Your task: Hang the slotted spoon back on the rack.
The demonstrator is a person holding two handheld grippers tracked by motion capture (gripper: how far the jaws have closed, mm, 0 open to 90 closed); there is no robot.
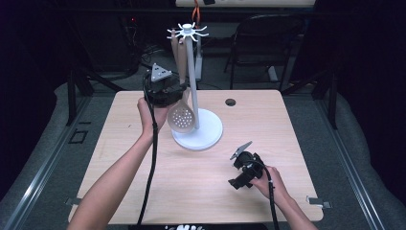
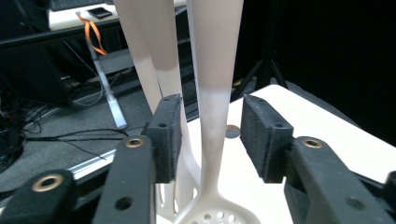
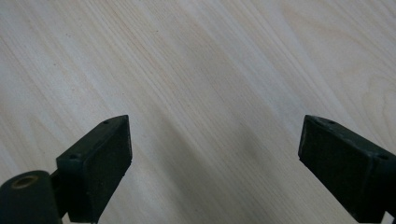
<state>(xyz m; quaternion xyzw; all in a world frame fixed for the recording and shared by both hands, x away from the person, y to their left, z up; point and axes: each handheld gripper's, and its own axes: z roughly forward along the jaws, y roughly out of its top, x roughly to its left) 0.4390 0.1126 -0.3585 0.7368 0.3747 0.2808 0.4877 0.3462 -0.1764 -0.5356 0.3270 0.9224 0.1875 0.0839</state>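
Two utensils hang from the white rack [image 1: 193, 72], which stands on a round base at about the centre of the wooden table [image 1: 143, 182]. The nearer one is a slotted spoon [image 1: 181, 116], its perforated bowl at the bottom, just above the base on the nine o'clock side of the post. A second utensil [image 2: 140, 56] hangs close behind it, toward eleven o'clock.

Left gripper [image 1: 167, 94]: raised at the rack, at nine o'clock from the post. In the left gripper view the spoon's handle [image 2: 212, 107] passes between the two black pads [image 2: 168, 135]. Daylight is visible on both sides of the handle, so the jaws stand parted around it and press on nothing. The spoon appears to carry its own weight from the hooks at the top of the rack [image 1: 187, 31].

Right gripper [image 1: 234, 168]: low over the table at about five o'clock from the rack base, well apart from it. In the right gripper view its jaws stand wide apart over bare wood, with nothing between them.

Assessment of progress: the hanging of the slotted spoon looks essentially complete, judged from the handle hanging straight and the pads being off it. What is left, in my judgement, is to draw the left gripper back clear of the handle without knocking either utensil, and to confirm the spoon stays seated on its hook. I cannot tell from these views how securely the handle end sits on the hook. No further utensils lie on the table.
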